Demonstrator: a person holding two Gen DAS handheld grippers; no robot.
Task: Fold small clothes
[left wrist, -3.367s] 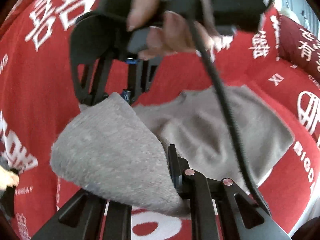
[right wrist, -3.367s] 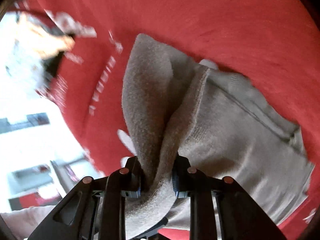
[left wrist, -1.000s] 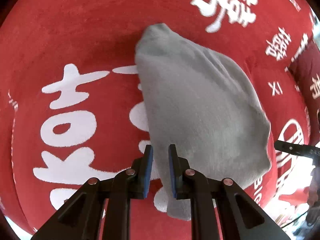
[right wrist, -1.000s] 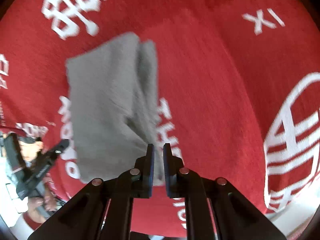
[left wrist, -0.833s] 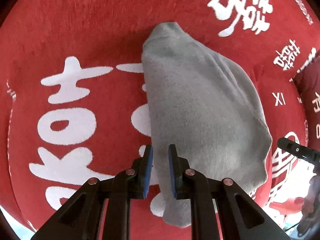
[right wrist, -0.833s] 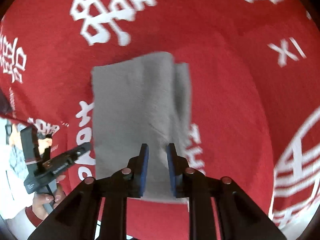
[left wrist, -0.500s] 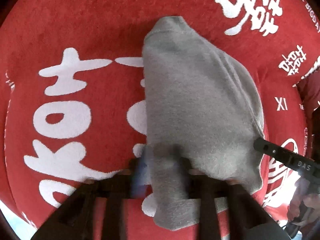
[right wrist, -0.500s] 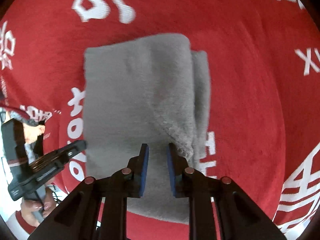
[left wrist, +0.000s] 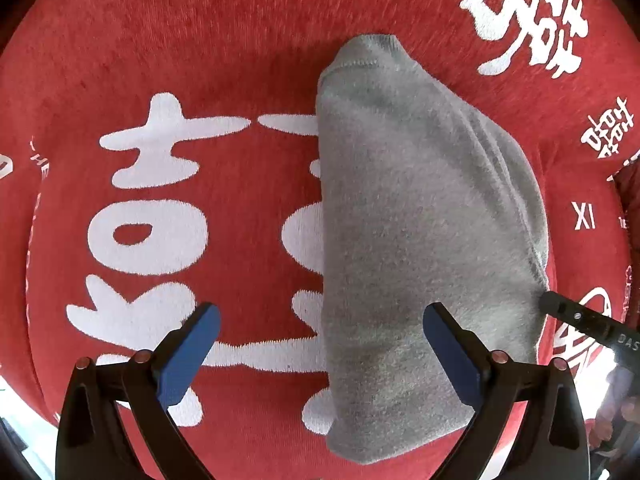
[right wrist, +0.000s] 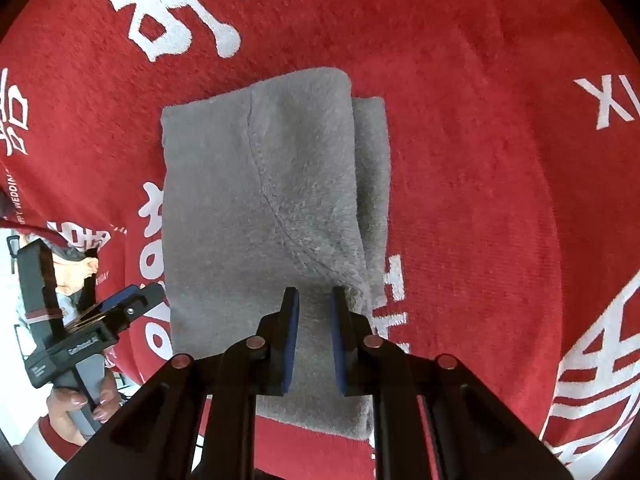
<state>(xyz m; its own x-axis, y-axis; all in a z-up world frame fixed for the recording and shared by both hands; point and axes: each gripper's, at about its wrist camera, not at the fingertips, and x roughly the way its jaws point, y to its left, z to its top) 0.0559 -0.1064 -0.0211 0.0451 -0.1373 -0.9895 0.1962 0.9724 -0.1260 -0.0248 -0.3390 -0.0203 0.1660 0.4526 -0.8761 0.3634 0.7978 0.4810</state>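
A folded grey garment (left wrist: 420,240) lies flat on a red blanket (left wrist: 200,40) printed with large white characters. The left claw (left wrist: 320,332) hangs straight above the garment's near end with its jaws spread wide, having just been opening; the cloth's left edge lies between the blue pads, touching neither. The right claw (right wrist: 314,332) hovers over the garment's (right wrist: 264,208) near right corner, its jaws almost together with only a narrow gap and nothing pinched. In the right wrist view the left claw (right wrist: 124,300) shows beside the garment's left edge, held by a hand (right wrist: 76,408).
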